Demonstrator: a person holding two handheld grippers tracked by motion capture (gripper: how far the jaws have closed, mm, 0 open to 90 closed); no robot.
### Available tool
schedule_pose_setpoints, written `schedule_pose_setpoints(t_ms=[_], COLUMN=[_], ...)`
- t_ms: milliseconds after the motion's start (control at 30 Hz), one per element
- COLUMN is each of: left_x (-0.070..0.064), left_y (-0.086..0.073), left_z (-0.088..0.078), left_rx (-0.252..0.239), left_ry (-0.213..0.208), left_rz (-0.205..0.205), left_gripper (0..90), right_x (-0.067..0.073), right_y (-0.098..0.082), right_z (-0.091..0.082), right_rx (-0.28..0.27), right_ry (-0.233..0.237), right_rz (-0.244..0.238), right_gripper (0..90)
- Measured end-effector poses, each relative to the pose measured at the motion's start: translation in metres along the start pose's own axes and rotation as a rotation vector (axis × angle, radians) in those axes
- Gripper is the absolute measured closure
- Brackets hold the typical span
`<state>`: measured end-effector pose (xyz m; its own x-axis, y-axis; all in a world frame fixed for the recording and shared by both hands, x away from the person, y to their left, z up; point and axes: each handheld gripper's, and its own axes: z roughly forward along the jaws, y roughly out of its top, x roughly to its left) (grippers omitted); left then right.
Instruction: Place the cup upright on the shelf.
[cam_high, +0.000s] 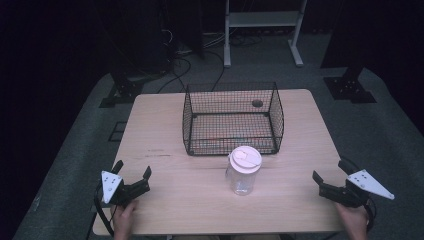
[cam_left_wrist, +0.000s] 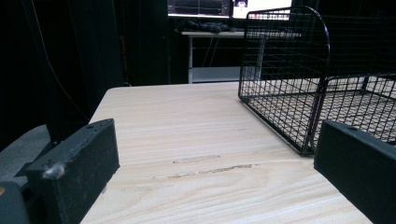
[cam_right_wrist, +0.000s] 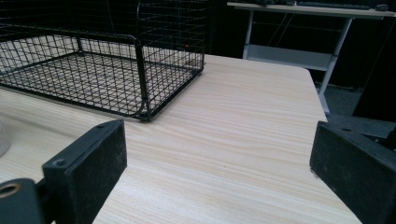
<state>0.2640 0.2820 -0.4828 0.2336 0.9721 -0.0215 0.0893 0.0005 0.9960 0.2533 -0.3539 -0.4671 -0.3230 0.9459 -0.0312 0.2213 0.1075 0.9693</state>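
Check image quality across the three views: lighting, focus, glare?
High view: dim, bluish, soft; the table is lit while the surroundings go near black, and the wire basket and clear jar stay readable. Left gripper view: brighter and warmer, crisp wood grain, bright screens at top. Right gripper view: even light, no glare, sharp basket mesh, near jaws slightly soft.

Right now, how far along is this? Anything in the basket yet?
Nothing looks done: the black wire basket appears empty. Nothing is in hand: the left tool and right tool are both open, resting at the near corners of the light wooden table. The clear plastic jar with a white lid stands untouched in front of the basket, so any handling is probably still ahead.
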Motion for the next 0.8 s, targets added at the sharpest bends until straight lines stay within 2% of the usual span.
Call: schedule_pose_setpoints(t_ms=[333,533,667,800], left_x=[0.0,0.0,0.002,0.001], left_y=[0.0,0.0,0.0,0.0], left_z=[0.0,-0.001,-0.001,-0.001], left_rx=[-0.003,-0.004,-0.006,-0.003], left_ry=[-0.004,-0.009,-0.012,-0.008], left_rz=[-0.002,-0.001,-0.009,-0.001], left_gripper=[0.0,0.0,0.0,0.0], right_x=[0.006,0.02,0.028,0.039], right_y=[0.002,0.008,0.01,0.014], right_z=[0.0,0.0,0.0,0.0], right_rx=[0.0,-0.005,-0.007,-0.017], right_ry=[0.016,0.042,0.069,0.124], right_rz=[-0.01,-0.04,-0.046,-0.035], right_gripper=[2.7,2.7,2.4,2.4])
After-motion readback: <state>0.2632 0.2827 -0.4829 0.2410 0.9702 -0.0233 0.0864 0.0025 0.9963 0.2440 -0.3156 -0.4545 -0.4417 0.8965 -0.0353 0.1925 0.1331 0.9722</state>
